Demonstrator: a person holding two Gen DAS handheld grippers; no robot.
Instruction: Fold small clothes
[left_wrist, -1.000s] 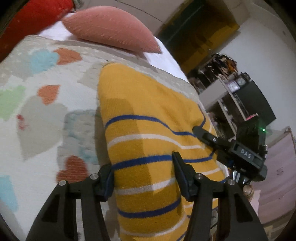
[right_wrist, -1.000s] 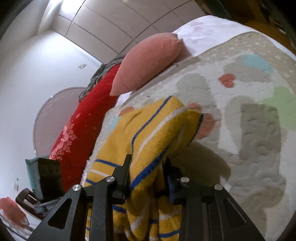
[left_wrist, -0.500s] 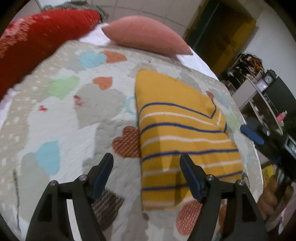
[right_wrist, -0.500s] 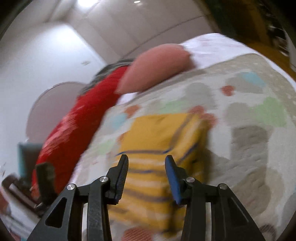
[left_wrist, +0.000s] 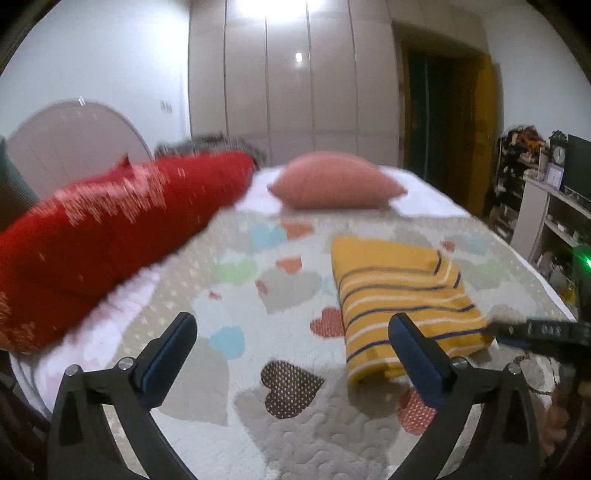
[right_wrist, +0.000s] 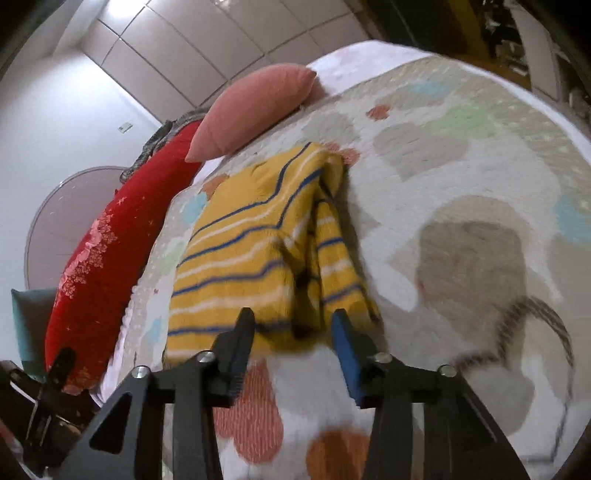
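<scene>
A small yellow sweater with blue and white stripes (left_wrist: 402, 295) lies folded on the heart-patterned bedspread (left_wrist: 258, 295). My left gripper (left_wrist: 291, 332) hangs back from the bed with its jaws opening wide and nothing between them; the sweater sits ahead and to its right. In the right wrist view the sweater (right_wrist: 258, 243) lies just beyond my right gripper (right_wrist: 291, 325), whose jaws are opening and stand apart from the sweater's near edge. The other gripper's black body (left_wrist: 543, 332) shows at the right edge of the left wrist view.
A pink cushion (left_wrist: 336, 181) lies at the head of the bed and a long red bolster (left_wrist: 110, 229) runs along the left side. Wardrobe doors (left_wrist: 288, 92) stand behind. Shelves with clutter (left_wrist: 546, 192) line the right wall.
Both grippers have let go of the sweater and pulled back from it. Their jaws have spread, the left ones much wider. The sweater now lies flat and folded on the bedspread.
</scene>
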